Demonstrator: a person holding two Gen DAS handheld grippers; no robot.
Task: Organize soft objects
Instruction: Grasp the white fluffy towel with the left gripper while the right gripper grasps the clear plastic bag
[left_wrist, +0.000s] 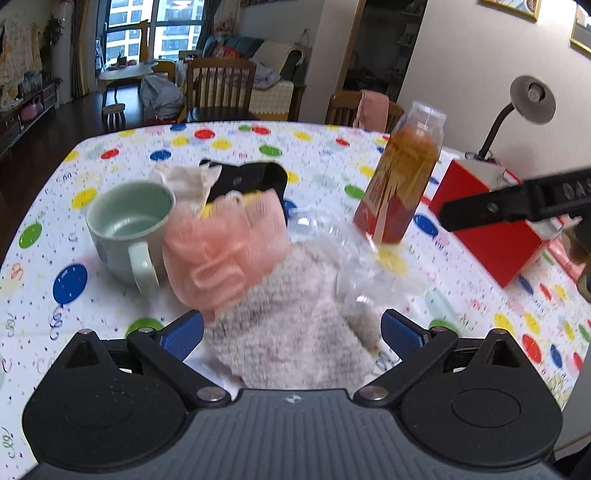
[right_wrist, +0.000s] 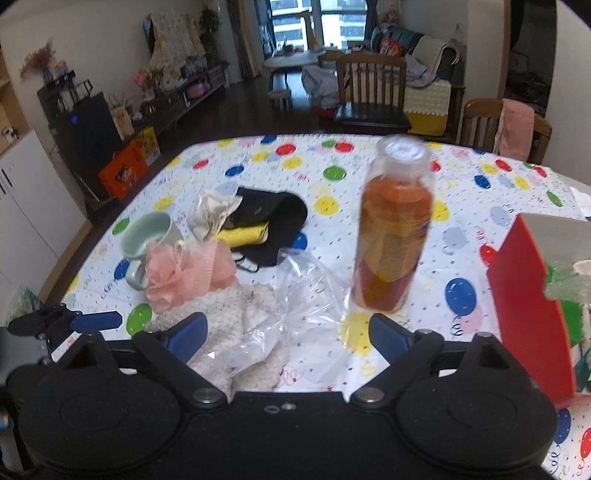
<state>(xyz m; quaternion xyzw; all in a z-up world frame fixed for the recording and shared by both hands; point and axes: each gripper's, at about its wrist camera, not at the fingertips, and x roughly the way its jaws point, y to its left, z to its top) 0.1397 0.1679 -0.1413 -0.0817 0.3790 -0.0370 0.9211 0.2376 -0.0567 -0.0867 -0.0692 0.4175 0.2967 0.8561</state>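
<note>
Barely starting: left gripper and right gripper are both hovering spread and empty; fluffy white towel is lying unsorted, peach mesh pouf at its eleven o'clock, touching.

Left gripper, right gripper: black housings, blue ribbed fingers, silver pivot screws, ridged grey centre

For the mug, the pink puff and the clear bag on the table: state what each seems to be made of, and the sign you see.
Mug: likely glazed ceramic; smooth pale green surface with a soft sheen, thick rim.
Pink puff: seemingly nylon mesh; gathered, translucent ruffles.
Clear bag: thin plastic film; see-through, crinkled, with bright glints.
</note>
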